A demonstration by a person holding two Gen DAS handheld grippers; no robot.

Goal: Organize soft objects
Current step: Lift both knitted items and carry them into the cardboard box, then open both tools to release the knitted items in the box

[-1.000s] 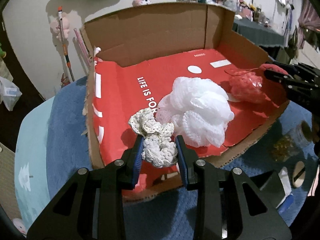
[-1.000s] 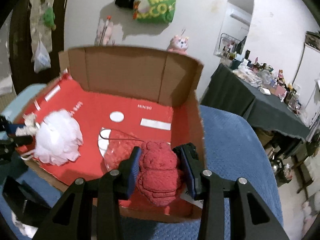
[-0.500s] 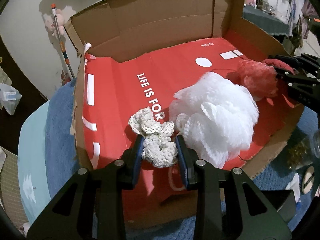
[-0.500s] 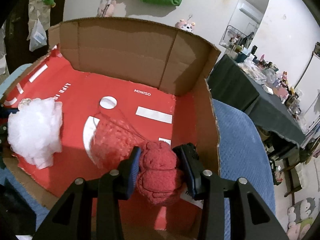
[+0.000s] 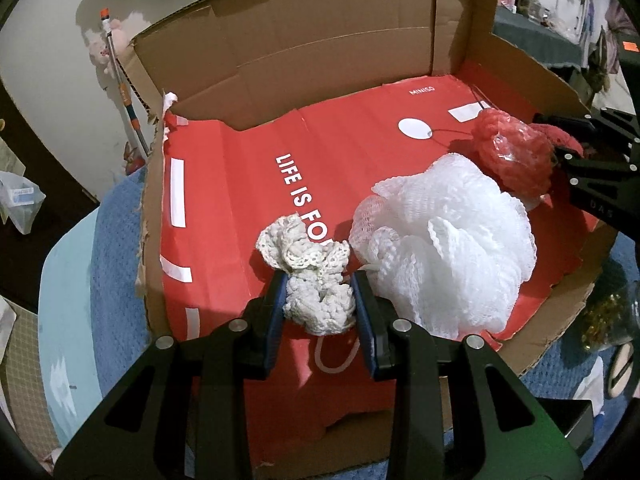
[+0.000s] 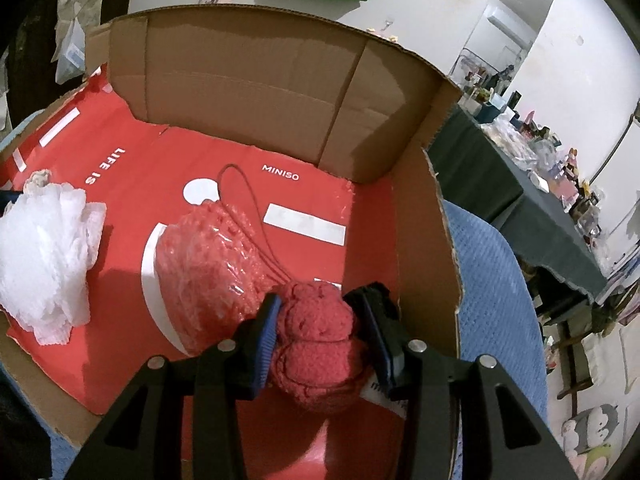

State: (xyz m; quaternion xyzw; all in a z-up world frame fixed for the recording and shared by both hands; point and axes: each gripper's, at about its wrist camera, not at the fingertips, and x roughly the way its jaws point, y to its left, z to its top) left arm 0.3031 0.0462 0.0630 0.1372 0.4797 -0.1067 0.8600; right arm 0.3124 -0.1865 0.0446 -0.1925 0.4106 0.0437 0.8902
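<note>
The left gripper (image 5: 319,300) squeezes a white lacy cloth bundle (image 5: 310,276) over the red-lined cardboard box (image 5: 320,52), beside the white mesh puff (image 5: 448,248). The right gripper (image 6: 318,328) squeezes a red fuzzy knit ball (image 6: 316,344) by the red mesh puff (image 6: 208,264). It is best to lower both gently onto bare red floor, then let go.

Matt brown cardboard box (image 5: 304,36) with a red printed floor; inside it, white plastic mesh sponge (image 5: 448,248), glossy red wrapped bundle (image 6: 212,256).

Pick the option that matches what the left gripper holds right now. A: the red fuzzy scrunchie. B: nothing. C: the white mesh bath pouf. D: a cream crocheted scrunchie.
D: the left gripper is closed on the cream crocheted scrunchie, while the white mesh pouf lies loose beside it in the cardboard box.
</note>
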